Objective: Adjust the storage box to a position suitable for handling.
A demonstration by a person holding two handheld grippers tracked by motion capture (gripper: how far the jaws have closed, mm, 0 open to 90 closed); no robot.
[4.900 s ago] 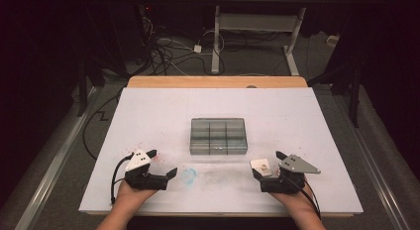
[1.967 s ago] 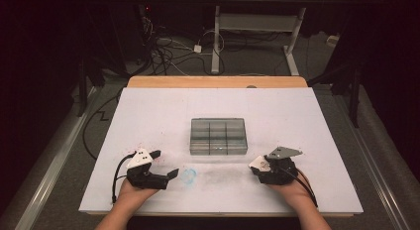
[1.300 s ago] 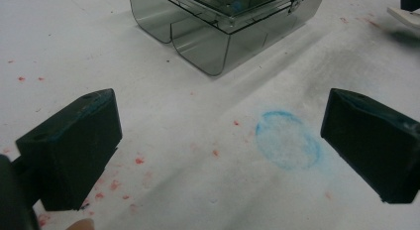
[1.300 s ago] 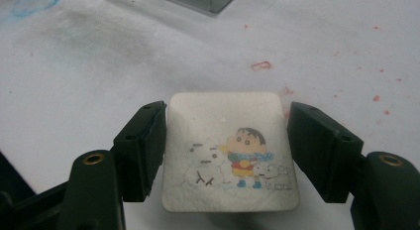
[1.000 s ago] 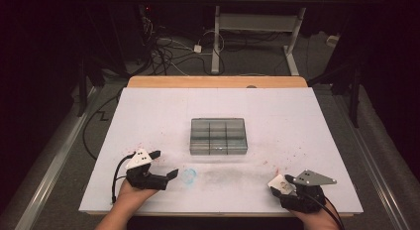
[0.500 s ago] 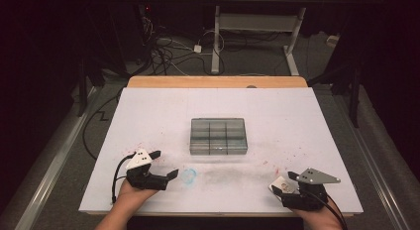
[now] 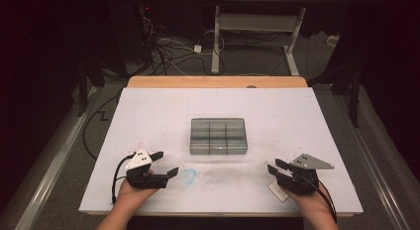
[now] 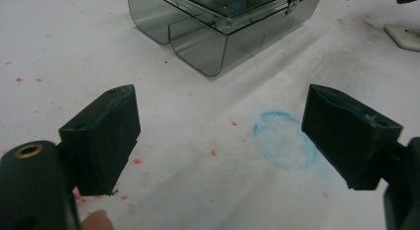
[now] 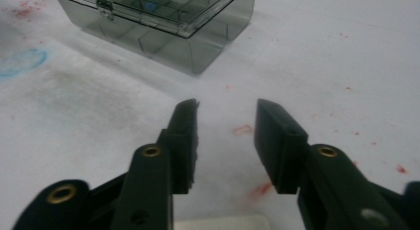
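Smoky plastic box (image 7: pixel 218 136) lies ahead between both tongs — left (image 7: pixel 165 163) and right (image 7: pixel 274 166) gape empty.

In the left gripper view the grey compartment box (image 8: pixel 223 27) is cut off by the top edge, so its far half and most of its lid are lost, and a blue thing inside (image 8: pixel 241 2) is too blurred to name. A small white flat piece (image 8: pixel 403 35) runs off the right edge there. In the right gripper view the box (image 9: pixel 163 22) is again clipped at the top (its latch (image 9: pixel 103 5) is barely legible), and a pale slab (image 9: pixel 223 222) at the bottom edge is mostly hidden behind the jaws. From the high view the box's contents are too small to tell.
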